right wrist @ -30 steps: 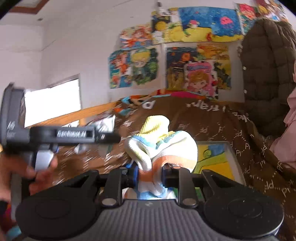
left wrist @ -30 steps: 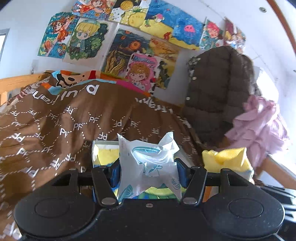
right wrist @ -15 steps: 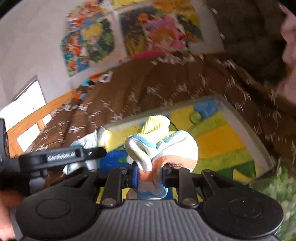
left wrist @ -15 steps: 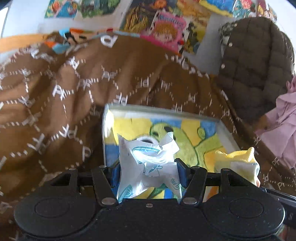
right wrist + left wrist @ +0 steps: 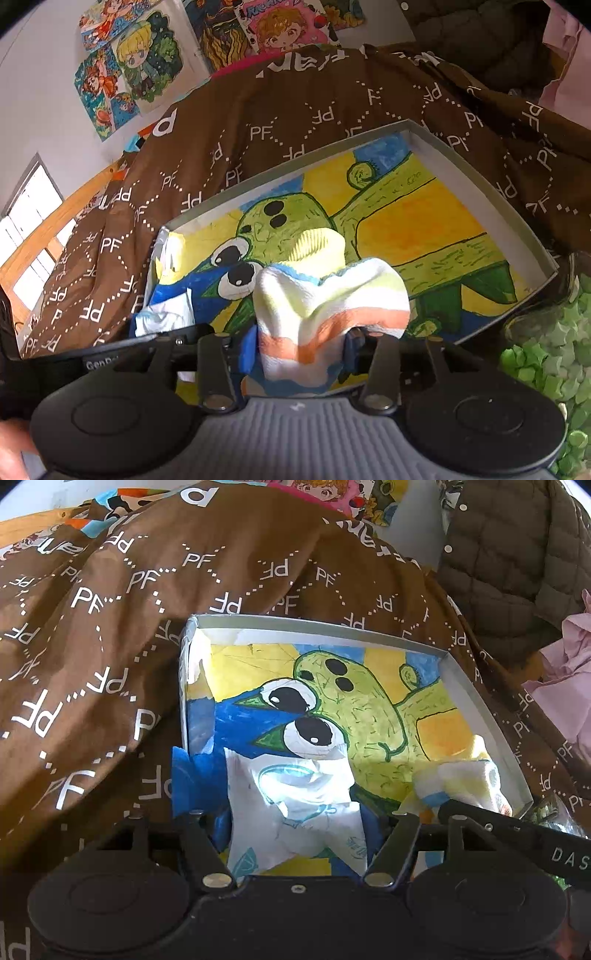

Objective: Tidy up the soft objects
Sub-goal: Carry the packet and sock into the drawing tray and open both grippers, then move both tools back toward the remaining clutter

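White tissue pack (image 5: 295, 805) and striped sock (image 5: 328, 314) are brought inside the painted box (image 5: 476, 698) on the bed; both left tongs (image 5: 295, 834) and right tongs (image 5: 301, 345) are opening, each item between loosening pads. Release and withdrawal remain.

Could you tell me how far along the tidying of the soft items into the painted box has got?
Both items are over the box, so delivery looks nearly done. The left tongs are opening around the tissue pack; the right tongs are opening around the striped sock. Left: letting both go fully and pulling the tongs back.
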A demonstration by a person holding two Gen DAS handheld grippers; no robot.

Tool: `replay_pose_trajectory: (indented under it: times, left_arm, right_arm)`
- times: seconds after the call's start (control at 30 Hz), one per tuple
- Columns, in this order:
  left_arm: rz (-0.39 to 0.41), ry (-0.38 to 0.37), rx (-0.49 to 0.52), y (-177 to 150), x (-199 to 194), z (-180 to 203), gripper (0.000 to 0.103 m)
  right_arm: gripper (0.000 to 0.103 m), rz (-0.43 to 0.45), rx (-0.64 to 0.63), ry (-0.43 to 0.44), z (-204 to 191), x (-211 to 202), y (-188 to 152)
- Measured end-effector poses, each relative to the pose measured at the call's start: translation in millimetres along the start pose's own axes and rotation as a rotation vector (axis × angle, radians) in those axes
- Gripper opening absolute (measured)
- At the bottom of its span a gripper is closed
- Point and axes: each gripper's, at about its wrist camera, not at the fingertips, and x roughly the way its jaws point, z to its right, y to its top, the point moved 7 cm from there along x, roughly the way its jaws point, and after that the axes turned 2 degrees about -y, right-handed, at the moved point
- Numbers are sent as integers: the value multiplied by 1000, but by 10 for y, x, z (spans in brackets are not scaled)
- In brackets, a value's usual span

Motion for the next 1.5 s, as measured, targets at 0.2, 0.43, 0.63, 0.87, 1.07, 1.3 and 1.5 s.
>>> replay_pose_trajectory:
  times: [0.2, 0.43, 0.63, 0.87, 1.07, 1.3, 1.5]
  left_arm:
    - [6, 5, -29, 68, -100, 8, 77]
    - [56, 13, -11, 162, -373, 134, 82]
    - [185, 10, -14, 284, -902, 297, 95]
    - [303, 1, 0, 236, -1548, 420, 98]
    - [406, 18, -18, 160, -2105, 460, 101]
    - [474, 40, 3, -255, -2606, 558, 102]
    - [430, 46, 30, -627, -2856, 663, 102]
  right_arm:
    - [76, 1, 25, 13, 41, -132, 95]
    - [91, 62, 30, 18, 92, -503, 304]
    - [100, 142, -75, -74, -62, -1021, 462]
    - [103, 219, -230, -145, -419, -1687, 464]
    - [103, 306, -325, -156, -664, -2159, 426]
    - [103, 377, -387, -208, -772, -2569, 248]
    - [103, 393, -339, -178, -731, -2840, -2]
